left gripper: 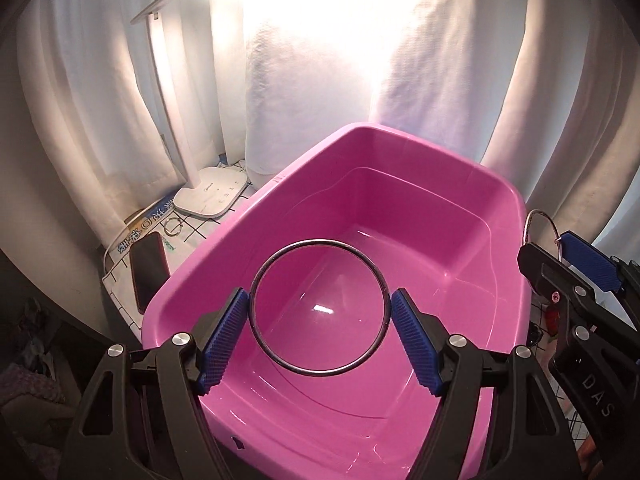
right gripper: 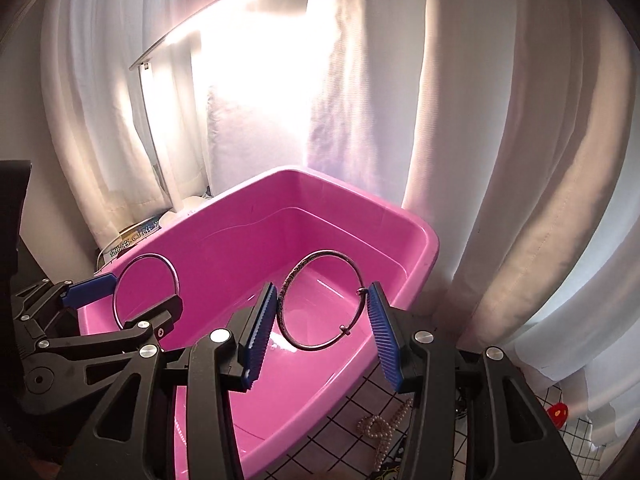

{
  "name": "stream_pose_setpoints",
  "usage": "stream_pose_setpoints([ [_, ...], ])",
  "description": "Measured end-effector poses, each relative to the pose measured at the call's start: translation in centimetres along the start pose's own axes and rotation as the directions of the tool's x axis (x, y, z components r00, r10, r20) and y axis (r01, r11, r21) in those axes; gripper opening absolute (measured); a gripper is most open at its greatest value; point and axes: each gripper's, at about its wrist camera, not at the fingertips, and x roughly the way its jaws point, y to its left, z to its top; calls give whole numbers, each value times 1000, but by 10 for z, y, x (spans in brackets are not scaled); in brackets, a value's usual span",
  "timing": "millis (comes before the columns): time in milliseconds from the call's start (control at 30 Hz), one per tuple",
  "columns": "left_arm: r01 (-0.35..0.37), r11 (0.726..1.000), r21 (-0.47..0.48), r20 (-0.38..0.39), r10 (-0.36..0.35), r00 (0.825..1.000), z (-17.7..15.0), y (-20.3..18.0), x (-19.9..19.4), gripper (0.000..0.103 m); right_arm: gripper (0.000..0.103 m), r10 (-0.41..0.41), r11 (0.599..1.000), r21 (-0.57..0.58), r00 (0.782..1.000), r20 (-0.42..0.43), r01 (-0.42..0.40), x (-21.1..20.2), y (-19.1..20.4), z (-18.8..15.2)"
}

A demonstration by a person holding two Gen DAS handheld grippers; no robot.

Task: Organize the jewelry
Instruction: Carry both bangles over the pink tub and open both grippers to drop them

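A: What is sitting biggest in front of the claws?

B: A pink bin [left gripper: 400, 200] is filling both views, lying under and just beyond both claws, glossy and bare inside.

A: And the jewelry?

B: The left claw [left gripper: 320, 312] is gripping a plain dark metal bangle [left gripper: 320, 308], its blue pads [left gripper: 224, 344] pressing on either side of the ring, which is hanging over the bin's inside. The right claw [right gripper: 322, 320] is pinching a silver bracelet [right gripper: 324, 300], thinner, patterned on its left arc, with two small beads on the wire near the right pad; it too is hanging over the bin.

A: Anything else around?

B: White curtains [left gripper: 100, 100] are hanging behind the bin. Beyond the left claw, to its left, a white desk lamp [left gripper: 208, 196] is standing on the tabletop [left gripper: 208, 228], with a dark phone [left gripper: 148, 272] and a small ring [left gripper: 173, 227] lying close by. Nothing is standing between either claw and the bin.

A: What is one view showing that the other is not?

B: Only the right view is showing a pearl strand [right gripper: 384, 428] lying below the right claw on the checked cloth, and a small red thing [right gripper: 558, 414] farther to the right. The lamp's base, phone and small ring are appearing in the left view alone.
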Motion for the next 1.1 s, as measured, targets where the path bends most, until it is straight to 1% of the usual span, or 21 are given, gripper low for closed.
stream_pose_setpoints([
  [100,-10,1000,-20,-21,9,1000,3,9,12,71,45,15,1000,-5,999,-30,-16,16,5,7],
  [233,-30,999,-23,-44,29,999,6,14,26,71,45,29,1000,3,997,-70,-29,37,10,13],
  [300,-28,999,-36,-66,26,997,7,17,34,71,45,32,999,5,995,-96,-32,47,10,14],
  [500,-48,998,-47,-122,42,992,9,19,52,71,45,47,999,18,984,-174,-44,74,11,17],
  [667,-56,996,-63,-168,45,985,10,22,65,72,45,54,998,30,970,-238,-49,92,11,19],
  [900,-66,996,-66,-229,49,972,7,25,74,73,46,49,999,32,955,-294,-41,106,13,17],
  [933,-68,995,-67,-242,50,969,6,26,76,73,46,52,998,36,953,-299,-43,106,13,16],
  [1000,-77,995,-67,-253,57,966,5,27,78,81,47,41,999,38,951,-306,-31,107,13,16],
  [1033,-74,995,-72,-251,54,967,5,29,77,81,47,40,999,37,951,-305,-31,107,12,16],
  [1100,-80,994,-78,-256,58,965,5,30,77,85,54,24,999,34,952,-305,-14,106,11,17],
])
